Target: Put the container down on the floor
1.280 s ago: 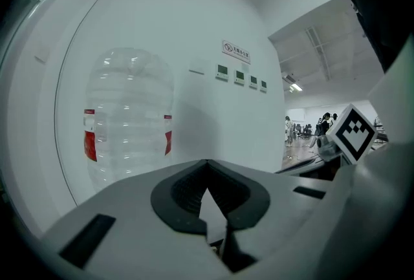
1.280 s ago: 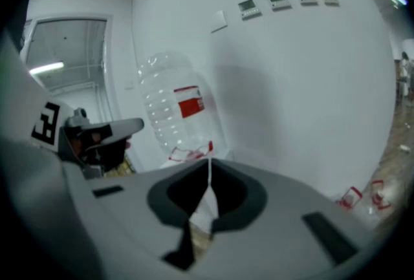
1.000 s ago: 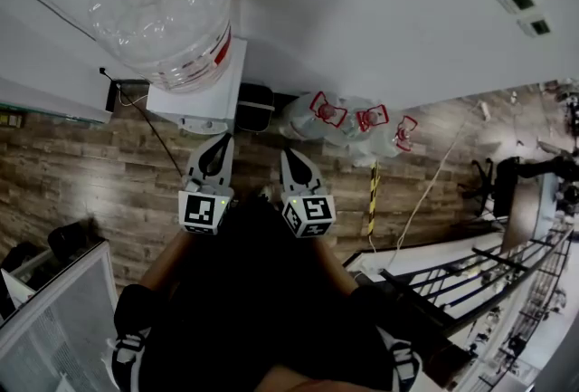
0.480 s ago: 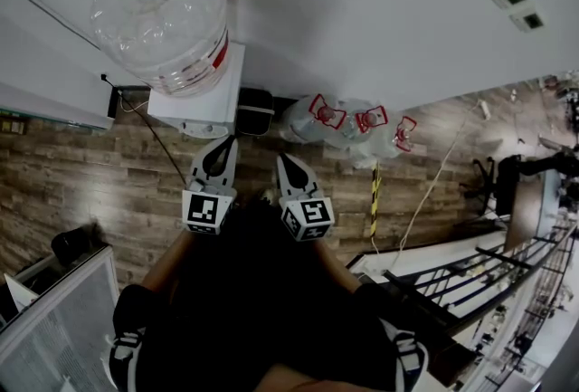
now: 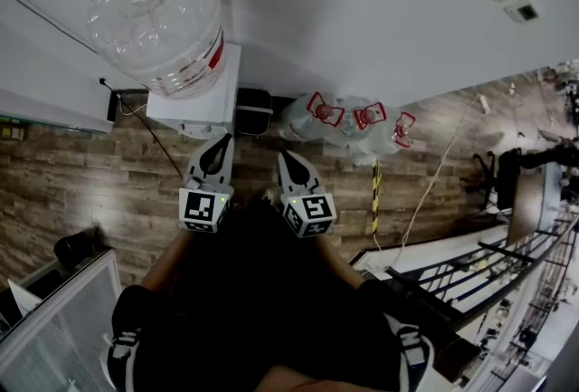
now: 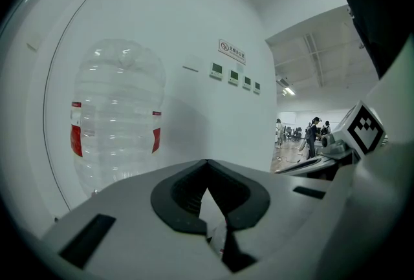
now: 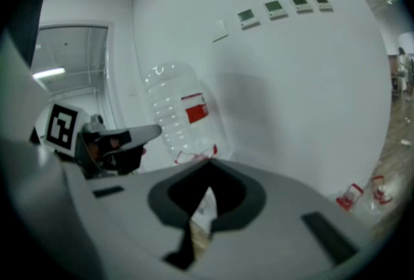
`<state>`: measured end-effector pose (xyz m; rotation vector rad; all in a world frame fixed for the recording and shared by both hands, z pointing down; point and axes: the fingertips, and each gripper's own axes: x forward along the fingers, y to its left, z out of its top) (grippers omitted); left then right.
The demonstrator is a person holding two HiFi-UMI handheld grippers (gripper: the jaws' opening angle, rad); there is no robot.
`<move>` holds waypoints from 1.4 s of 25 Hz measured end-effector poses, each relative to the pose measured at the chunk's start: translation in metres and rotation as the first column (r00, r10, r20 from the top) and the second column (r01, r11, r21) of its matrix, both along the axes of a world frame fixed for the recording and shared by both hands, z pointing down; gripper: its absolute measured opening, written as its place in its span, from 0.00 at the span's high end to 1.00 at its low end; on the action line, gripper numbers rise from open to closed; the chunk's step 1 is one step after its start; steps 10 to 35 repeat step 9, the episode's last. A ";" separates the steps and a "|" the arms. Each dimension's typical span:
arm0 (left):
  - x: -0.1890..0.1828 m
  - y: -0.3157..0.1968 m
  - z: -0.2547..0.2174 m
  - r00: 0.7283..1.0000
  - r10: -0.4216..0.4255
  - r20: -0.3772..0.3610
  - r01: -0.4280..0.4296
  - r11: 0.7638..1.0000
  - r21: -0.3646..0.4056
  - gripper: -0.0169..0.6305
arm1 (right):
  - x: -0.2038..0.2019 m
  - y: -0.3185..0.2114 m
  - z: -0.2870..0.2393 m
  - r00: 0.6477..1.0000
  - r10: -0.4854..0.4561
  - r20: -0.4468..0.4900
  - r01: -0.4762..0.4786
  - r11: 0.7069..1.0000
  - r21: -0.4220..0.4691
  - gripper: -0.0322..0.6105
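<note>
Clear container (image 5: 156, 14) stands upturned on white dispenser (image 5: 194, 100); clear red-handled jugs (image 5: 348, 120) lie on floor (image 5: 81, 173); left tool (image 5: 220, 142) and right tool (image 5: 284, 158) both pinched narrow, holding nothing

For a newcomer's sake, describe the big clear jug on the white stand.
Against the white wall stands a white dispenser cabinet. The big clear plastic jug with a red label sits on top; the other clear jugs, with red handles, rest on the wooden floor.

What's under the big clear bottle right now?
The big clear bottle stands on a white dispenser. The bottle's own bulk covers the spot where the two meet, so its seating cannot be seen.
</note>
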<state>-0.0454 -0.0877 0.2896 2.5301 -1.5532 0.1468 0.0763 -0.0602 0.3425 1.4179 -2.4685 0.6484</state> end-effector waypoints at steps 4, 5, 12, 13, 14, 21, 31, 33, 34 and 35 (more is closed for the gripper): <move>0.000 0.003 0.001 1.000 0.005 -0.004 -0.005 1.000 -0.006 0.93 | -0.002 0.002 -0.001 1.000 -0.001 0.004 0.001 1.000 0.000 0.90; 0.000 0.004 0.001 1.000 0.007 -0.004 -0.007 1.000 -0.008 0.93 | -0.003 0.003 -0.001 1.000 -0.002 0.003 0.002 1.000 -0.002 0.90; -0.002 0.008 0.002 1.000 0.009 -0.002 -0.009 1.000 -0.014 0.93 | -0.006 0.006 -0.002 1.000 -0.007 0.004 0.007 1.000 0.002 0.90; -0.002 0.008 0.002 1.000 0.009 -0.002 -0.009 1.000 -0.014 0.93 | -0.006 0.006 -0.002 1.000 -0.007 0.004 0.007 1.000 0.002 0.90; -0.002 0.008 0.002 1.000 0.009 -0.002 -0.009 1.000 -0.014 0.93 | -0.006 0.006 -0.002 1.000 -0.007 0.004 0.007 1.000 0.002 0.90; -0.002 0.008 0.002 1.000 0.009 -0.002 -0.009 1.000 -0.014 0.93 | -0.006 0.006 -0.002 1.000 -0.007 0.004 0.007 1.000 0.002 0.90; -0.002 0.008 0.002 1.000 0.009 -0.002 -0.009 1.000 -0.014 0.93 | -0.006 0.006 -0.002 1.000 -0.007 0.004 0.007 1.000 0.002 0.90; -0.002 0.008 0.002 1.000 0.009 -0.002 -0.009 1.000 -0.014 0.93 | -0.006 0.006 -0.002 1.000 -0.007 0.004 0.007 1.000 0.002 0.90; -0.002 0.008 0.002 1.000 0.009 -0.002 -0.009 1.000 -0.014 0.93 | -0.006 0.006 -0.002 1.000 -0.007 0.004 0.007 1.000 0.002 0.90; -0.002 0.008 0.002 1.000 0.009 -0.002 -0.009 1.000 -0.014 0.93 | -0.006 0.006 -0.002 1.000 -0.007 0.004 0.007 1.000 0.002 0.90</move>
